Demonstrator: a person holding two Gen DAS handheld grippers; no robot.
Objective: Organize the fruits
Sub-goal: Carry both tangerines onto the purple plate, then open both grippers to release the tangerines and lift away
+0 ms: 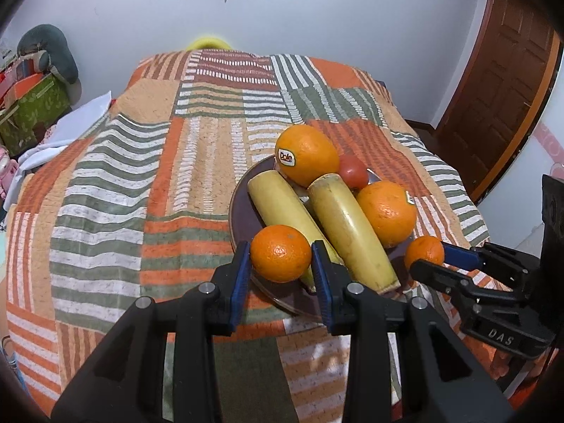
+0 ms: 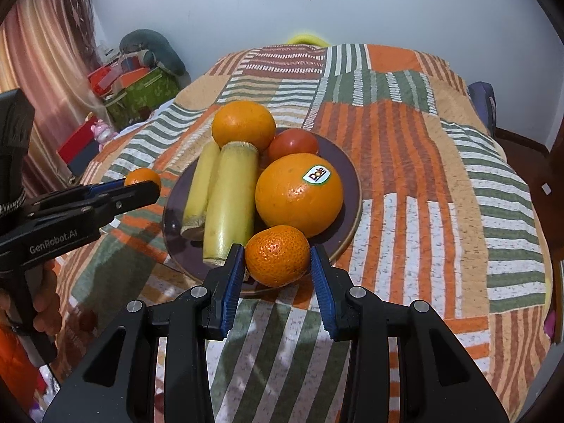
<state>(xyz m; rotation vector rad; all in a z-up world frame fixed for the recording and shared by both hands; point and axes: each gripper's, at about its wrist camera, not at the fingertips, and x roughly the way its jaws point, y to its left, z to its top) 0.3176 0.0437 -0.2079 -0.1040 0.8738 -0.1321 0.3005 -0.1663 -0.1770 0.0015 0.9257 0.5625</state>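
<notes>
In the left wrist view, a small round orange mandarin is held between the blue-padded fingers of the left gripper, over the near rim of a dark brown round plate. On the plate, two yellow cut banana pieces are seen side by side, with a large orange bearing a Dole sticker at the far side, a red tomato behind, and a second large orange to the right. The plate rests on a striped orange, green and white patchwork bedspread. At the right, the right gripper is closed around a second small mandarin near the plate's edge.

In the right wrist view, that second mandarin is gripped between the right gripper's blue pads at the plate's near rim, just in front of the stickered orange. The left gripper is seen at the left, closed on its mandarin beside the plate.
</notes>
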